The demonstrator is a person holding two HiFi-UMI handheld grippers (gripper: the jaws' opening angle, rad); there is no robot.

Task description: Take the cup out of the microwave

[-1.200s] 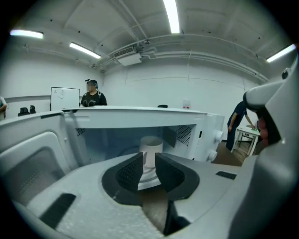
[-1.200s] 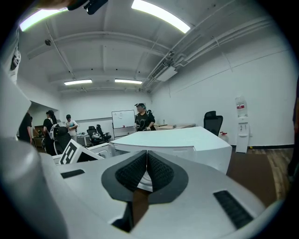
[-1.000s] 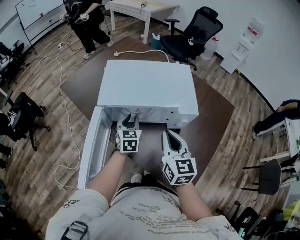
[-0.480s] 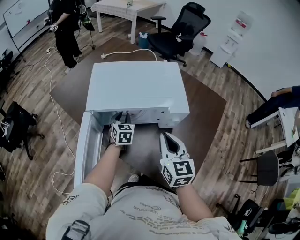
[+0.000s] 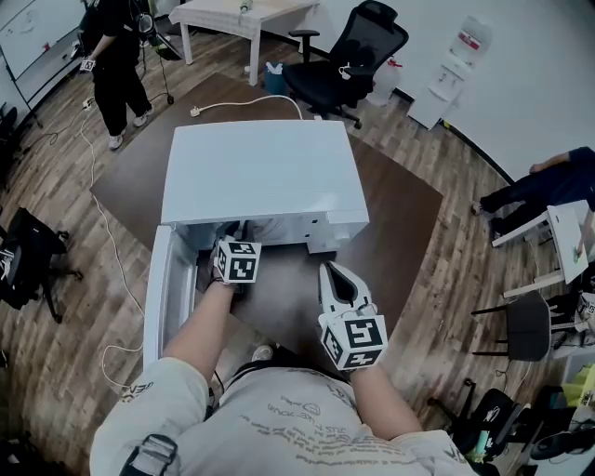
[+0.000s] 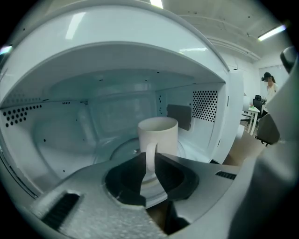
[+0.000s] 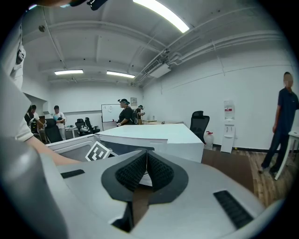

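A white microwave [image 5: 256,172] stands in front of me, its door [image 5: 165,290] swung open to the left. In the left gripper view a white cup [image 6: 159,133] stands upright on the glass turntable [image 6: 114,151] inside the cavity, its handle turned toward me. My left gripper [image 6: 149,158] reaches into the cavity, and its black pads press on either side of the cup's handle. In the head view only its marker cube [image 5: 235,261] shows at the opening. My right gripper [image 5: 335,274] hangs outside, below the microwave's front right, shut with nothing in it.
The microwave rests on a brown mat [image 5: 409,214] over wood flooring. A black office chair [image 5: 349,60] and a white table [image 5: 237,14] stand behind it. A person [image 5: 112,56] stands at the far left, and another person [image 7: 281,126] is off to the right. A white cable [image 5: 112,242] trails on the floor.
My left gripper has gone forward into the microwave cavity until only its marker cube shows at the opening. The right gripper has stayed where it was.
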